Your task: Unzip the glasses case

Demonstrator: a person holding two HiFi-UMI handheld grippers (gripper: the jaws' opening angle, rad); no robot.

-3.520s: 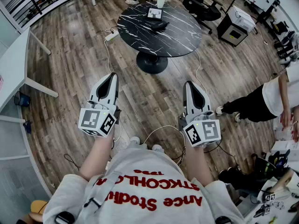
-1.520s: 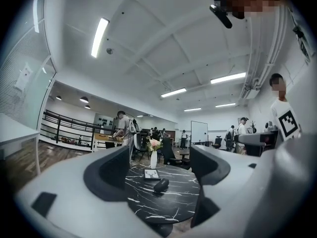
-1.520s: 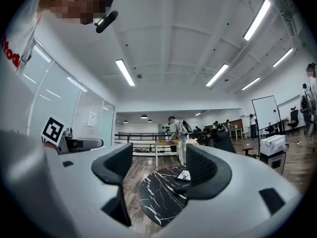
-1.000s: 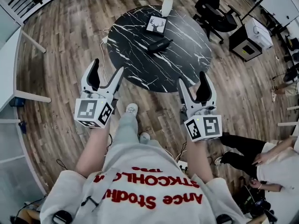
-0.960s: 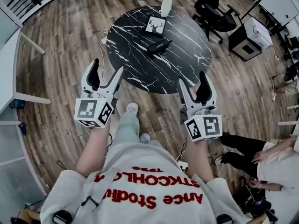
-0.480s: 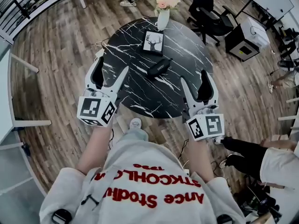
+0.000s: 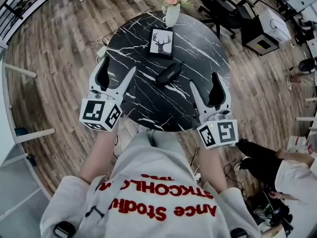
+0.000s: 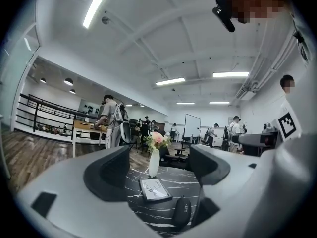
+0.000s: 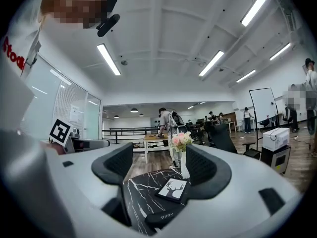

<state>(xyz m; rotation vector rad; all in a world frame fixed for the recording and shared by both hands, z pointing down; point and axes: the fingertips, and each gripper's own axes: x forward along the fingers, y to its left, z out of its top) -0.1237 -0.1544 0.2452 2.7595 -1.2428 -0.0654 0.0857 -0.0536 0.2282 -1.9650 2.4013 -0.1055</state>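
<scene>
Closer than a second ago: the person has stepped right up to the round black marble tabletop (image 7: 204,51), and both tools now sit over its near edge, not over the floor. Jaws that were together a few seconds back are spread.

Step in hand: approach only, no contact yet. The glasses case (image 7: 169,74) lies near the middle of the tabletop, angled diagonally, ahead of and between the two tools and apart from both. It looks zipped shut. A deer picture frame (image 7: 162,35) sits just beyond it, with a flower vase (image 7: 172,11) at the far edge.

The left hand-held gripper (image 7: 118,66) has its jaws wide apart and nothing in them. The right hand-held gripper (image 7: 205,80) is the same, spread and empty.

Next move, my guess: one tool pins the case body while the other takes the zip pull. The pull is too small to see, so I can't say which end it is at.

Pose: both forearms reach forward, roughly parallel, marker cubes toward the body, jaws pointing away across the tabletop and held above it.
</scene>
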